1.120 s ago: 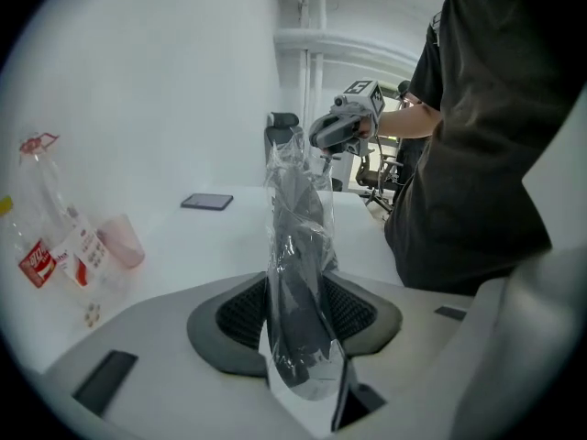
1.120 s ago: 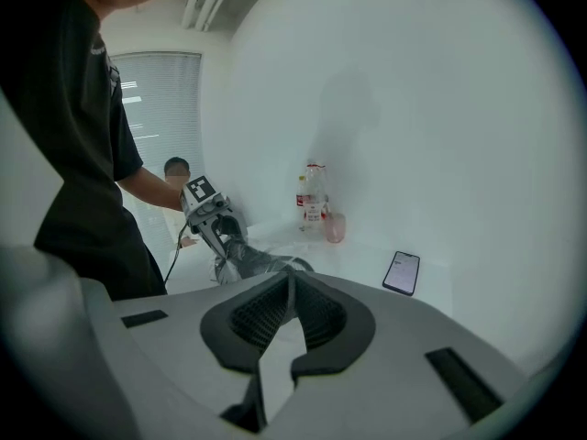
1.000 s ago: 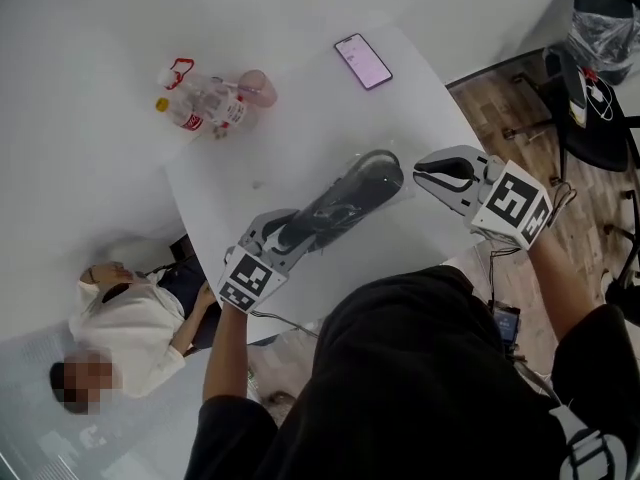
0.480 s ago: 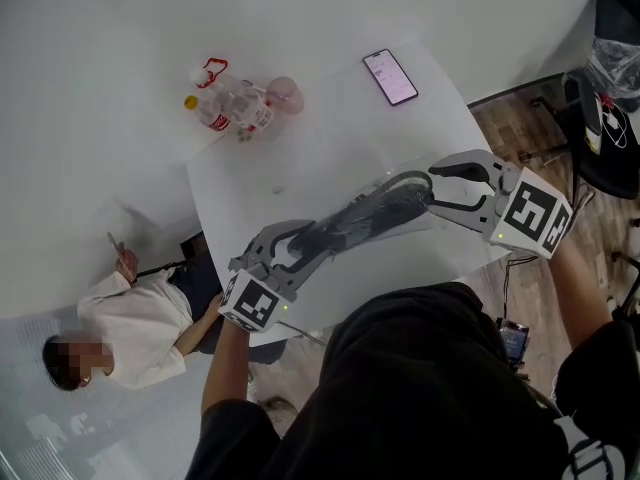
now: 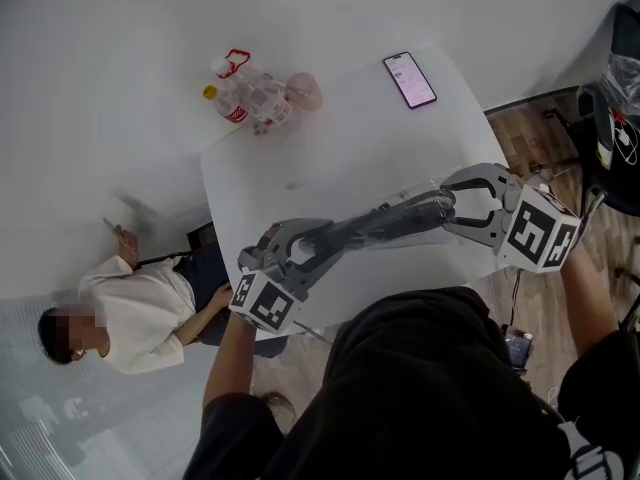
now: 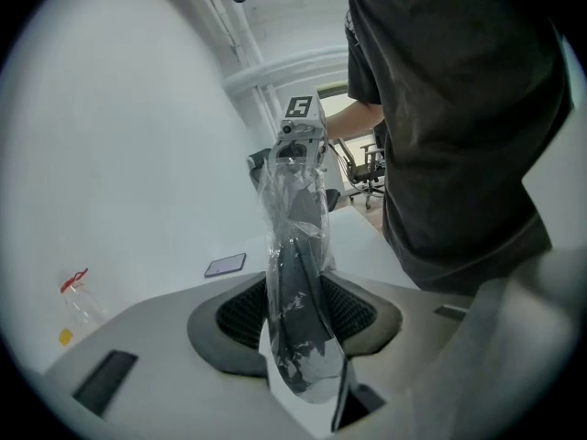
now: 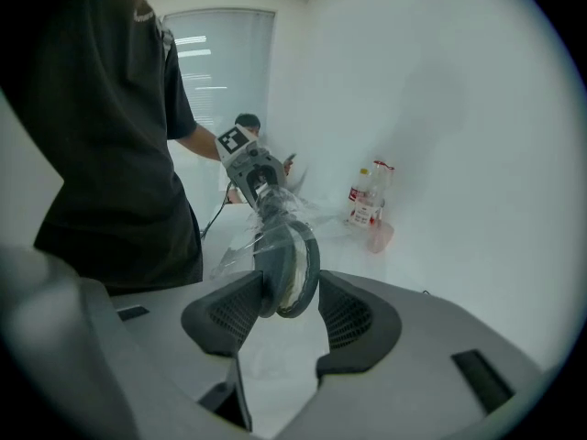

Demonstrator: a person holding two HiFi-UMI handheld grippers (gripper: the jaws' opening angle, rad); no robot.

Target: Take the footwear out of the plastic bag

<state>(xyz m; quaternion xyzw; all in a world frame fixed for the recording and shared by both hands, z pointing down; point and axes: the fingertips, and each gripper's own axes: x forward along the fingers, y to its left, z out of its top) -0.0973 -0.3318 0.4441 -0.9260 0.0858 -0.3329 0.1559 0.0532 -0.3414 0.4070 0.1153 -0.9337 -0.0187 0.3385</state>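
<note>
Left gripper (image 5: 300,250), angled downward at the footwear's (image 5: 385,223) 8 o'clock end, is clenched on the plastic bag (image 6: 293,191) with the sole inside. Right gripper (image 5: 455,206), at the 3 o'clock end, has just been opening. Its jaws straddle the rounded end, unclamped. The bagged footwear is held above the table (image 5: 330,138). It is judged light and fairly stiff, with slippery film. Best hold: across that rounded end.

Bright, even, diffuse light all over; white surface (image 5: 330,158) and wall (image 7: 440,108) nearly blown out, shadows faint and soft. Head view sharp, slight warp at edges. Both gripper views fisheye: heavy bending, black vignette in corners, near foreground soft. Right gripper view backlit by bright window (image 7: 218,55), dark shirt (image 7: 101,136) goes almost black. Small glints on the plastic bag (image 6: 292,200).
</note>
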